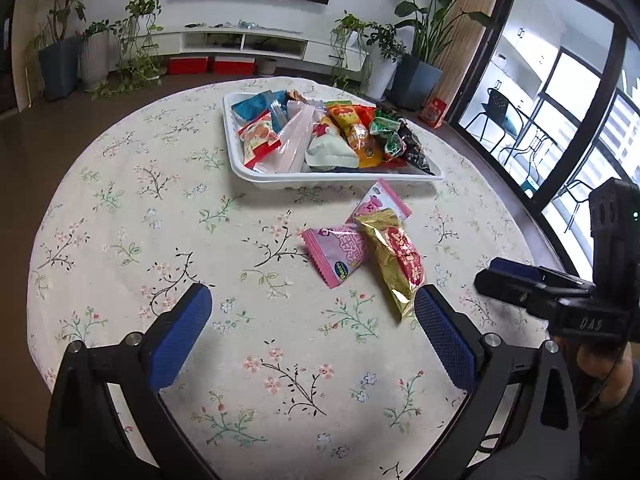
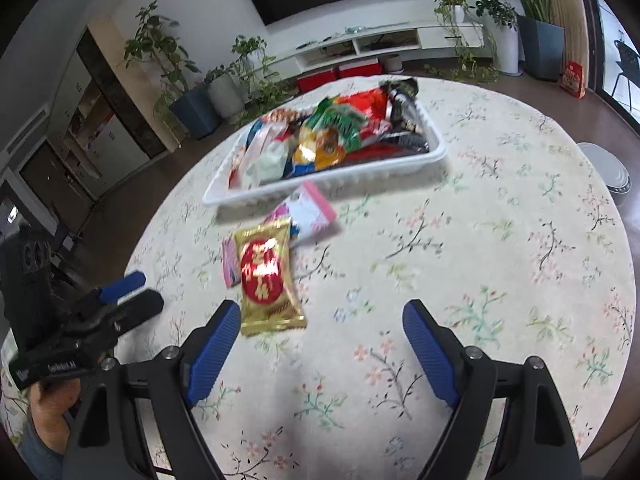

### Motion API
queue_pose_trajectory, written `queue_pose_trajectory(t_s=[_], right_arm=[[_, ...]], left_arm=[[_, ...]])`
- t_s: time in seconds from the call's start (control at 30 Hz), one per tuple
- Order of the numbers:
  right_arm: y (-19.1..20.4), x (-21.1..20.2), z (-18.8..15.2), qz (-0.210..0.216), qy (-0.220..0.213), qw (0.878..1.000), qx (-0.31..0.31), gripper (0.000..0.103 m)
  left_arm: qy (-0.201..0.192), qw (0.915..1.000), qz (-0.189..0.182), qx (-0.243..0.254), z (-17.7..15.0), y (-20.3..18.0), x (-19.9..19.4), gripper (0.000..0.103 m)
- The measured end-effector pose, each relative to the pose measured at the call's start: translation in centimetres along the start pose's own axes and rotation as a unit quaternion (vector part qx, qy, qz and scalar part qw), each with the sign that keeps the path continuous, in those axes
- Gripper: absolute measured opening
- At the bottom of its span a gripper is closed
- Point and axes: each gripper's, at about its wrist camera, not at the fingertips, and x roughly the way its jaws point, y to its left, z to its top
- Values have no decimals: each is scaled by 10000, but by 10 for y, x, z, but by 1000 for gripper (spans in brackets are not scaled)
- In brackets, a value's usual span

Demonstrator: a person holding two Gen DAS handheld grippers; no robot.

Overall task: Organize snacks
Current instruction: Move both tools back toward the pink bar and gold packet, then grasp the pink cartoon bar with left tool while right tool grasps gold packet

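Seen first from the left wrist camera, the left gripper hangs above a round table in a floral cloth, its blue pads spread wide with nothing between them. Just past its right fingertip lies a gold snack packet, overlapping two pink packets, all three loose on the cloth just in front of a white tray already heaped with snacks. The right gripper enters from the right edge, near the gold packet. A likely mishap is both tools closing on the same small pile and colliding, or a pad catching the slippery foil and nudging it away. Open cloth stretches to the left and toward the camera, and the table's curved rim is well apart from the packets. From the right wrist camera, which is somewhat blurred, the right gripper is also released and empty, the gold snack packet touching or just beside its left pad. The left gripper sits near on the left. Bare cloth lies wide open to the right; the white tray bounds the far side.
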Motion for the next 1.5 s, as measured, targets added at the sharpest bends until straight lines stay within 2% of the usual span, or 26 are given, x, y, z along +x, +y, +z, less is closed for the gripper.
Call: queue_pose_trajectory(t_s=[0.13, 0.27, 0.43, 0.5, 0.57, 0.6, 0.7, 0.77, 0.83, 0.87, 1.0, 1.1, 1.17, 1.33, 1.5], right_arm=[[9, 4, 2, -41, -13, 9999, -110, 85], [27, 19, 15, -113, 80, 9989, -450, 85], [44, 52, 27, -262, 406, 9963, -709, 84], [47, 65, 30, -335, 534, 9952, -751, 80], [47, 74, 33, -313, 680, 9946, -725, 69], [47, 79, 33, -290, 770, 9938, -749, 67], [48, 84, 31, -389, 764, 9922, -909, 60], [44, 83, 31, -385, 789, 9920, -904, 51], [39, 80, 33, -405, 822, 9919, -881, 42], [36, 78, 33, -429, 846, 9915, -887, 41], [16, 65, 29, -601, 858, 9912, -814, 41], [1, 54, 22, -681, 870, 9909, -768, 40], [-4, 49, 19, -733, 877, 9904, -771, 40], [-18, 39, 15, -720, 849, 9915, -672, 41], [-21, 36, 13, -679, 821, 9916, -732, 41]], left_arm=[[-37, 9999, 47, 135, 4, -1, 1, 103], [-71, 10000, 23, 0, 5, 6, 0, 103], [-109, 9998, 16, -162, 7, 14, -1, 103], [-116, 9998, 29, -154, 8, 15, -1, 103], [-105, 9999, 37, -128, 9, 16, -1, 103], [-88, 9999, 56, -84, 12, 16, 0, 103], [2, 9995, 118, 295, 22, 9, 4, 103], [124, 9983, 60, 565, 29, 1, 10, 103], [425, 9932, 58, 1087, 38, -13, 24, 103], [602, 9887, 77, 1373, 40, -21, 32, 103], [1220, 9612, 205, 2467, 47, -52, 69, 103], [1460, 9464, 238, 2872, 53, -66, 89, 103], [1583, 9377, 222, 3084, 57, -74, 100, 103], [2005, 9223, 259, 3294, 66, -83, 130, 102], [2432, 9168, 144, 3164, 69, -79, 154, 94]])
